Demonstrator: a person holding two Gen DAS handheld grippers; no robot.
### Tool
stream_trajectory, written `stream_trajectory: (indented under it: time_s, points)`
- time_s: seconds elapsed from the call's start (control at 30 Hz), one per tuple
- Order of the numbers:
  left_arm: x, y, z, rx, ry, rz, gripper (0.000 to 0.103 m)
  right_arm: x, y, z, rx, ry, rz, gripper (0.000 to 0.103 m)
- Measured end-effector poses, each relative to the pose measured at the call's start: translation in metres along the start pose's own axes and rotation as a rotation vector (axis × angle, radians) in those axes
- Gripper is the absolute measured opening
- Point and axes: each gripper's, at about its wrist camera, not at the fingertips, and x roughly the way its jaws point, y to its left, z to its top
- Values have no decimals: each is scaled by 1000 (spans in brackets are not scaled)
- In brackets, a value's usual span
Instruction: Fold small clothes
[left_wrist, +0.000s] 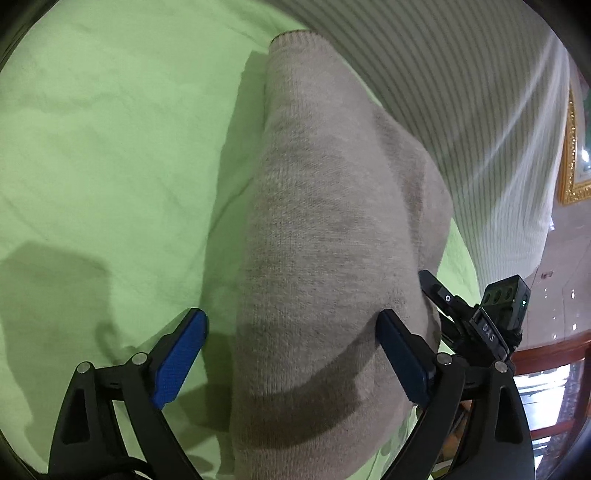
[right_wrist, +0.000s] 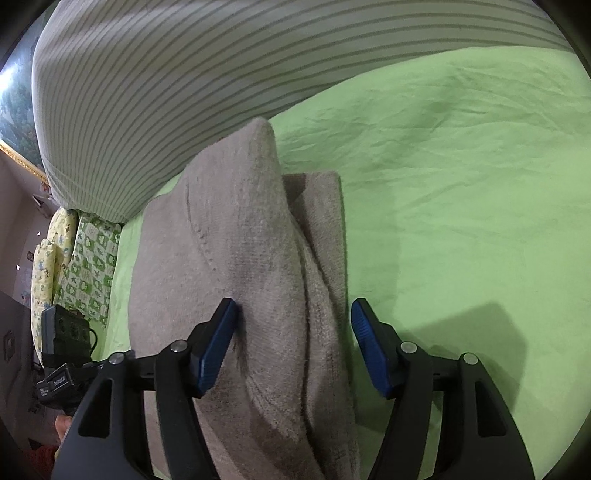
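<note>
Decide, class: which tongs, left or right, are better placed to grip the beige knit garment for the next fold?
Probably the right tongs: open, they straddle a raised ridge of the beige knit garment. The left tongs, also open, span a broad flat stretch on the green sheet.

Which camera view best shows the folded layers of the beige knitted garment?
The right wrist view: the beige knitted garment shows a raised fold with a flat lower layer beside it on the green sheet. The left wrist view shows only one smooth knitted surface and a ribbed cuff, with no layers visible.
</note>
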Motion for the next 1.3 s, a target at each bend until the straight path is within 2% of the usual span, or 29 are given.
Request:
stream_trajectory:
  time_s: [0.07,0.1,0.17,0.23,0.3,0.43,0.57,0.8,0.93,1.03,1.17,1.3]
  points:
    - [0,-6,-1,29,-12,-2,83,5,5,-2,-16,22,5,66]
    - [5,-12,0,43,-9,-21,67,8,9,-3,-30,33,-1,65]
    - [6,-17,1,62,-14,-11,62,12,16,-6,-48,49,-10,47]
    - [3,-17,0,74,-18,-18,50,11,20,-7,-44,47,-13,38]
    - [-3,-17,-2,80,-23,-37,45,5,26,-9,-48,32,-22,33]
    - [-21,-26,-11,132,-48,-36,43,-8,43,-14,-55,5,-15,29]
    - [-56,-26,-21,168,-95,-42,43,-22,67,-30,-47,0,35,28]
    - [-125,18,-50,131,-131,-39,43,-35,117,-79,-60,23,131,28]
    - [-161,43,-70,110,-152,-11,43,-27,147,-111,-87,56,165,28]
    - [-197,77,-82,95,-168,-1,43,-20,166,-129,-92,75,192,28]
    - [-213,97,-88,92,-186,8,43,-12,183,-144,-105,95,201,28]
    - [-213,110,-94,97,-180,23,43,-4,191,-152,-113,114,189,28]
